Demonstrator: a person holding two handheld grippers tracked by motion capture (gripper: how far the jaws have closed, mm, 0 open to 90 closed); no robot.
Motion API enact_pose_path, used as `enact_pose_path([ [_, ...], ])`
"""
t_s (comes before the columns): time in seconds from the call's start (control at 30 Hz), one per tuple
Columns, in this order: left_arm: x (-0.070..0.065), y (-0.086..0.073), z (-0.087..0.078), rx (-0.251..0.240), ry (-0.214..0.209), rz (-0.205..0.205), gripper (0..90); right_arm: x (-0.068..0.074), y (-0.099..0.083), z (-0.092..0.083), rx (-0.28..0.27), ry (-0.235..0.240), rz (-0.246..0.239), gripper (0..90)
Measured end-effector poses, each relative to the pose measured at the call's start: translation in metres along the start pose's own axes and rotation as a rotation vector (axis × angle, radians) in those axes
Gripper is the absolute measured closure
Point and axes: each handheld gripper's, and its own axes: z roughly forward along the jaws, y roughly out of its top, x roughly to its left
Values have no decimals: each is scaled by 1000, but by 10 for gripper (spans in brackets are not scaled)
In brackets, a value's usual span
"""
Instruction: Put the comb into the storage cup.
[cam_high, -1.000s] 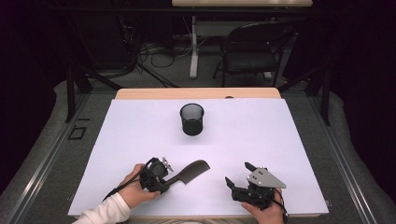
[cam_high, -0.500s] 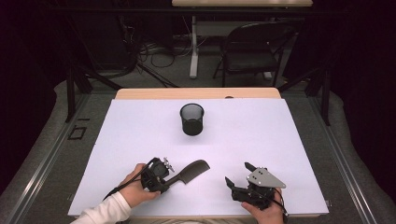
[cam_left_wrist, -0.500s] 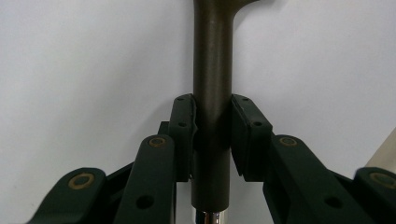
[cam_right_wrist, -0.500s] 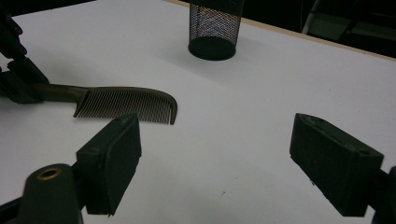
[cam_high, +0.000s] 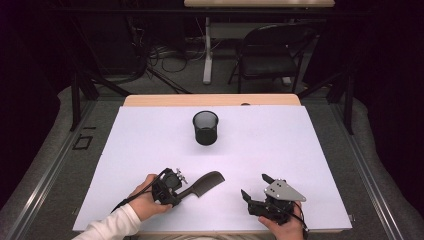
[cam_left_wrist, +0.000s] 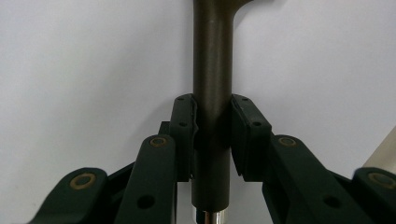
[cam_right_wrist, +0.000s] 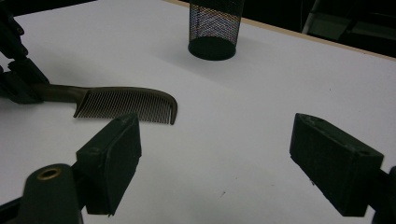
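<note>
Left gripper (cam_high: 176, 192) pinched the handle of a dark comb (cam_high: 202, 182) low over the white table (cam_high: 300, 150), right gripper (cam_high: 254, 192) jaws spread and empty, mesh cup (cam_high: 205, 128) well beyond.

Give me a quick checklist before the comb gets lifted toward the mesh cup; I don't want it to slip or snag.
1. Left tongs closed on the comb handle: ok, pads press both sides.
2. Grip placed near the handle's end, teeth free: ok.
3. Mesh cup upright, mouth open: ok.
4. White table bare between comb and cup: ok.
5. Right tongs open, holding nothing, apart from the comb: ok.
6. Grip firm enough to hold when lifted: cannot tell.
</note>
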Motion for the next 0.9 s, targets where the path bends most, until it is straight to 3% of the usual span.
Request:
enact_pose_path([
  [0.9, 3, 0, -5, -28, -14, -16, 728, 0, 0, 0, 2, 0, -3, 167],
])
